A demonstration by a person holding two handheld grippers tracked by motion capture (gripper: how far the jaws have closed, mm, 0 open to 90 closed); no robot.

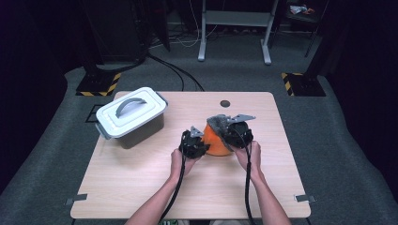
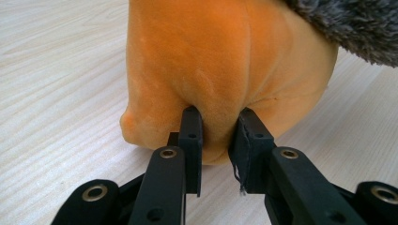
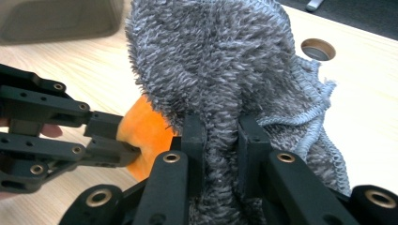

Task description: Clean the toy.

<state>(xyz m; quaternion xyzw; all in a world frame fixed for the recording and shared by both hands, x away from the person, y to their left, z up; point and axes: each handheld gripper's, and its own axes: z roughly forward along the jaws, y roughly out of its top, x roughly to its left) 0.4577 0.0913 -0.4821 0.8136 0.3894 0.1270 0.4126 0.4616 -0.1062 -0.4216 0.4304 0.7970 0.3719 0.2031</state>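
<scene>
Both sets of fingers are nearly closed, each pinching soft material. On the left gripper [image 2: 219, 140], the fingers [image 2: 191, 140] squeeze a fold of the orange plush toy [image 2: 225, 61] low on its side, the fabric bulging up between the two black pads. On the right gripper [image 3: 220, 140], the fingers [image 3: 193, 140] clamp a ridge of the grey fuzzy cloth [image 3: 216, 56], which drapes over the top of the toy and hangs down toward the table, with a loose, frayed knitted edge on one side.

From the high view, the toy and cloth sit just right of the table's middle, with the two grippers close together on either side of them and the person's forearms reaching in from the near edge. A cable trails back from each gripper along the arm.

The table [image 1: 141, 183] is pale wood grain with a small round hole [image 1: 225, 103] near its far edge. A grey lidded box [image 1: 131, 116] with a handle on its white lid stands at the far left corner, well apart from the toy. Grey carpet covers the floor around the table, and stands with yellow-and-black striped bases [image 1: 99, 85] flank it, with dark cables running across the carpet behind. A white metal frame [image 1: 234, 28] stands farther back.

I can make out no brand, label or writing on anything.
</scene>
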